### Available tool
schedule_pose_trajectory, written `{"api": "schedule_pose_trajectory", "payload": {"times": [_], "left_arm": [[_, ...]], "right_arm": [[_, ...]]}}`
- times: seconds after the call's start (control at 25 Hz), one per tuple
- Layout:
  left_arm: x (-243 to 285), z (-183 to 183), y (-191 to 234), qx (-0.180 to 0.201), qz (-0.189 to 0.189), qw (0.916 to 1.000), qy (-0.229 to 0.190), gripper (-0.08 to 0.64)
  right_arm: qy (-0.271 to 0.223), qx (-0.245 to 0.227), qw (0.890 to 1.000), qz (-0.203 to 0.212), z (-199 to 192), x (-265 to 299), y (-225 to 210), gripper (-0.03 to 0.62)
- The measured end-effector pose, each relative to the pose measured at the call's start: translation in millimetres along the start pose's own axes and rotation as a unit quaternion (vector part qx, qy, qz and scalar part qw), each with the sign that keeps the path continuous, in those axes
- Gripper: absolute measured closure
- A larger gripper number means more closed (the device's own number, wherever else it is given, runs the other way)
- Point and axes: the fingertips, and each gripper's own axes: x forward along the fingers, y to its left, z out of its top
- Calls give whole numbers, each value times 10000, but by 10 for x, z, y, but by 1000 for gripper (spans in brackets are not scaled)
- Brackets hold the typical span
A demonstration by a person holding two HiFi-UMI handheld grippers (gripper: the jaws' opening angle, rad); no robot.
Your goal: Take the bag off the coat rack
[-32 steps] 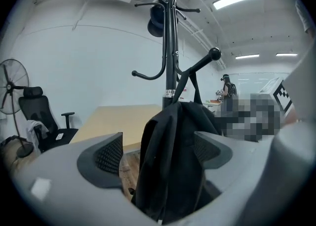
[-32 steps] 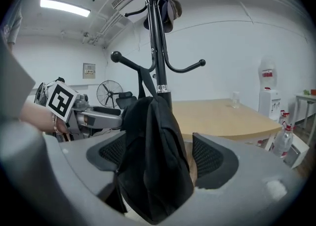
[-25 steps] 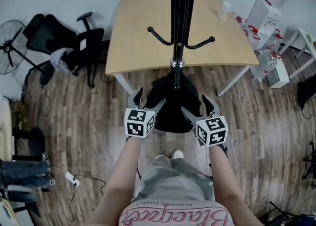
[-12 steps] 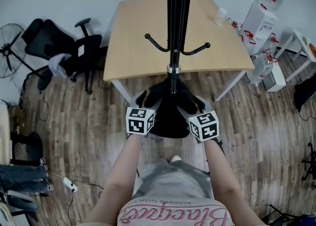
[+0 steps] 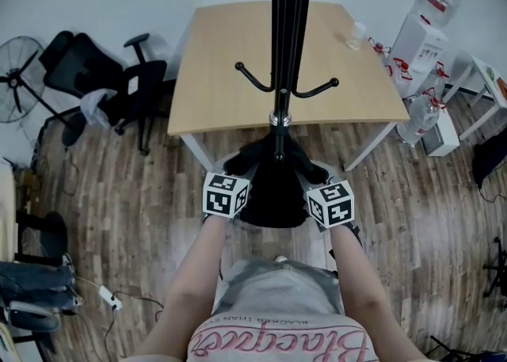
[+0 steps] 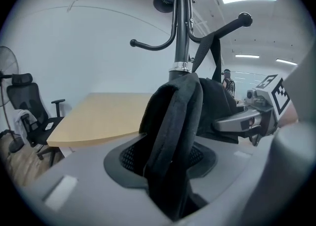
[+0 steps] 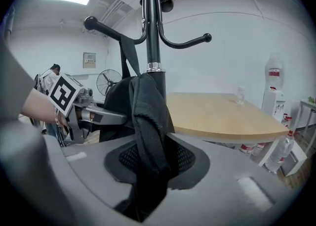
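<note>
Head view: a black fabric bag (image 5: 273, 190) hangs low against the pole of a black metal coat rack (image 5: 283, 43), just in front of the person's legs. The left gripper (image 5: 238, 167) sits at the bag's left side and the right gripper (image 5: 314, 173) at its right, both touching the fabric. Behind the rack stands a light wooden table (image 5: 222, 59) with white legs. A black office chair (image 5: 119, 75) is off to the left on the wood-plank floor (image 5: 142, 194).

Left gripper view: the jaws are closing on a thick upright fold of the bag, and the fabric fills the narrow gap between them (squeezed in from both sides). The bag's dark strap (image 6: 210, 52) runs up to a ball-tipped hook (image 6: 232, 24) of the rack and is looped over it. The other gripper shows at the right, against the bag's far side.

Right gripper view: these jaws are closing too, with a fold of the same bag pinched between them. The strap rises on the left to its hook, so the bag is on the rack.
</note>
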Motion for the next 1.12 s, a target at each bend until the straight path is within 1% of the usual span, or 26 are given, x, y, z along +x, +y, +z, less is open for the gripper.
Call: {"api": "schedule_pose_trajectory", "payload": {"times": [0.12, 0.16, 0.2, 0.28, 0.4, 0.6, 0.84, 1.12], "left_arm": [[0, 4, -34, 30, -141, 9999, 14, 406], [-7, -3, -51, 89, -181, 9998, 37, 433], [-16, -13, -65, 155, -214, 9996, 69, 456], [-33, -26, -78, 217, -277, 9993, 132, 471], [-63, -30, -100, 195, -349, 9990, 195, 480], [-161, -20, -182, 60, -381, 9990, 235, 486], [-320, 26, -250, 111, -480, 9985, 221, 487], [-494, 96, -316, 260, -633, 9973, 250, 488]], "right_arm": [[37, 4, 10000, 49, 13, 8, -13, 503], [70, -7, 10000, 49, 11, 11, -3, 506], [91, -12, 10000, 33, 9, 14, 7, 509], [86, -9, 10000, -44, 10, 14, 12, 514], [72, 38, 9999, -138, 24, -6, -3, 517], [105, 63, 9998, -140, 33, -116, 34, 520], [38, 92, 9997, -215, 79, -265, 147, 520], [-101, 190, 9992, -326, 126, -434, 288, 522]]}}
